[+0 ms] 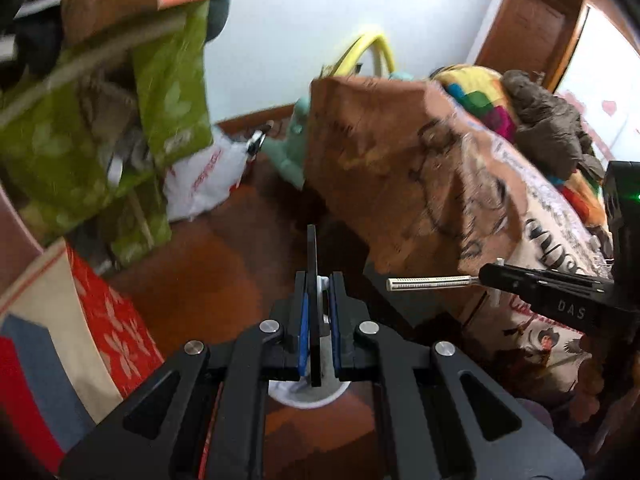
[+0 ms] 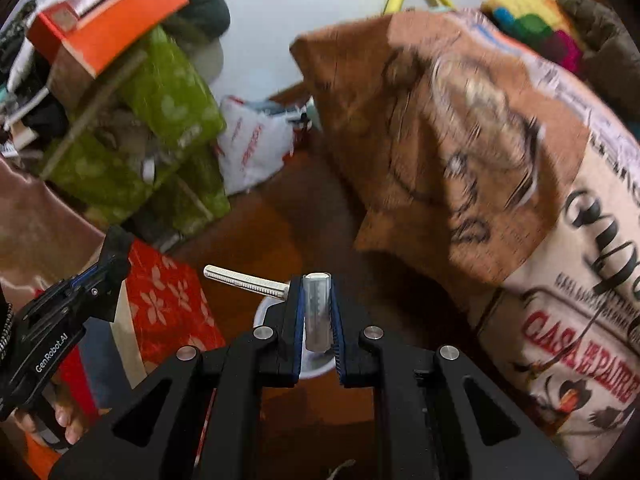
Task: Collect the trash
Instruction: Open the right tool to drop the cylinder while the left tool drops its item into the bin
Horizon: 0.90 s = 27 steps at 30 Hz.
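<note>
Left gripper (image 1: 318, 312) is clamped on a thin black flat piece (image 1: 312, 280), edge-on between the pads. Right gripper (image 2: 316, 312) pinches a silvery ridged item (image 2: 318, 312), its handle (image 2: 244, 280) sticking out sideways. Both trash pieces hang over a white round container (image 2: 316, 366) on the wood floor (image 1: 208, 272); I can't tell if it's the bin.

Risks: both grips are narrow, so a tilt could let either piece slip onto the floor. Frames are blurred, so aim over the container is uncertain. Draped printed fabric (image 2: 460, 140) sits near the right gripper; the protruding handle could snag it.
</note>
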### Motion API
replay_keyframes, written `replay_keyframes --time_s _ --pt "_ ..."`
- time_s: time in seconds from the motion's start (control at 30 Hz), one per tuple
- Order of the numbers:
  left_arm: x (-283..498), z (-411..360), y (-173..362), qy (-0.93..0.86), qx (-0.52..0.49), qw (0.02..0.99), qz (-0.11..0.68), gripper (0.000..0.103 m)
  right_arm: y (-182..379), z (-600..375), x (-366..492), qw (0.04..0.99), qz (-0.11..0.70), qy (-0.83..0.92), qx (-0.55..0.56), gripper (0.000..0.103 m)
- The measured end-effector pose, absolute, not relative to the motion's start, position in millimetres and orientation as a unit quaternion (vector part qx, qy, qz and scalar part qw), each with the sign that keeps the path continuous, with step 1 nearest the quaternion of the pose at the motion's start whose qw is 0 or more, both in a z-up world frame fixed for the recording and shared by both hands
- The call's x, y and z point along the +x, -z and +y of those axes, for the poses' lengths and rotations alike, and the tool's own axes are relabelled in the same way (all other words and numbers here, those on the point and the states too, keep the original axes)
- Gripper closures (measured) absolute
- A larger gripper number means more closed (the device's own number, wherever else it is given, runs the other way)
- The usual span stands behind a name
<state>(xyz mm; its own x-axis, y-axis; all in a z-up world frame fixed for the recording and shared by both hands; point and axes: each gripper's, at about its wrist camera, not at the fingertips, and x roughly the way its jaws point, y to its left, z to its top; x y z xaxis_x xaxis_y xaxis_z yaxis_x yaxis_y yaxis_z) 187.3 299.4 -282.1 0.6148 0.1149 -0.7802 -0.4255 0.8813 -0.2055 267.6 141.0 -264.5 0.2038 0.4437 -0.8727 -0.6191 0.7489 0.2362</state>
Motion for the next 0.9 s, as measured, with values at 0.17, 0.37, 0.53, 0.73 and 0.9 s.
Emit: replay_keyframes --time_s 0.17,0.37,0.53,0.73,0.9 --pt "182.5 305.4 318.5 -0.161 -0.219 0.857 0.438 0.095 296.1 155.0 263.5 0.753 0.555 -0.338 -0.102 0.092" --pt "184.7 302.1 358.9 -0.175 -0.215 0.835 0.475 0.095 333.8 177.7 261.9 0.736 0.582 -0.324 -0.123 0.092" --pt "187.2 307.3 390.8 -0.177 -0.243 0.813 0.499 0.095 363.7 196.7 262.6 0.717 0.604 -0.32 -0.133 0.091" --pt "194.5 313.4 414.6 -0.179 -0.263 0.797 0.514 0.095 375.8 212.8 262.1 0.683 0.626 -0.347 -0.143 0.091" --pt "202.6 317.3 421.9 -0.173 -0.273 0.792 0.518 0.095 382.1 215.2 261.2 0.662 0.637 -0.36 -0.16 0.089"
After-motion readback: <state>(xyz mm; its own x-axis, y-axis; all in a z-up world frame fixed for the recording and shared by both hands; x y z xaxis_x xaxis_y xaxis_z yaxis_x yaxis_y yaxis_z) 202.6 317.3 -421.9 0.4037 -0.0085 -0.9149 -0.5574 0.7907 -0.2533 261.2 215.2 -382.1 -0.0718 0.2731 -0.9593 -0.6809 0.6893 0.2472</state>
